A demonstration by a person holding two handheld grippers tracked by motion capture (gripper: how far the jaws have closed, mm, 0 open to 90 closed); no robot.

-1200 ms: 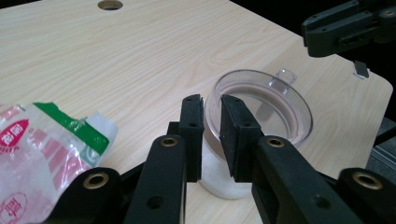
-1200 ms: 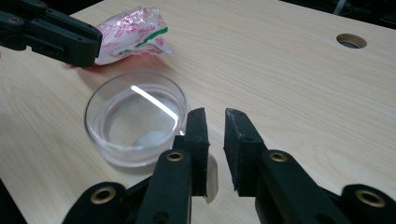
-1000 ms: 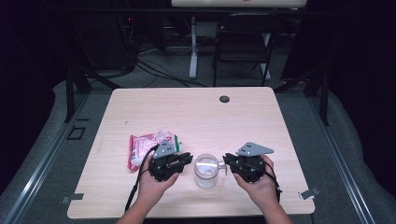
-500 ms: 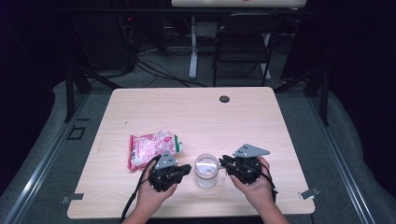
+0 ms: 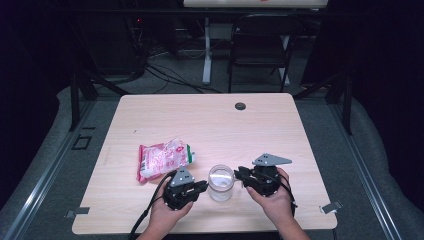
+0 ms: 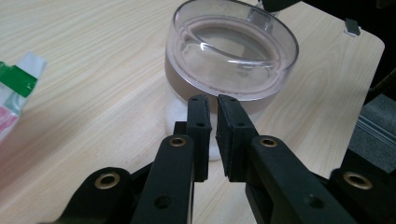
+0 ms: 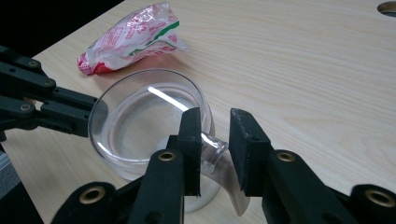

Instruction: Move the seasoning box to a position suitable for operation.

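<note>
right gripper (image 7: pixel 214 140) straddled the mug's (image 5: pixel 220 182) handle (image 7: pixel 215 151), jaws just widening; left gripper (image 6: pixel 213 128), nearly closed, empty, near the desk's (image 5: pixel 210 125) front edge.

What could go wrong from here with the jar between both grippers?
1. The right gripper has the jar's handle between its jaws, which have just been opening with a gap on one side; a pull now could slip off.
2. The left gripper, nearly closed on nothing, sits against the jar; a push could slide or tip it.
3. The jar's lid may only rest on top; tilting could drop it.
</note>
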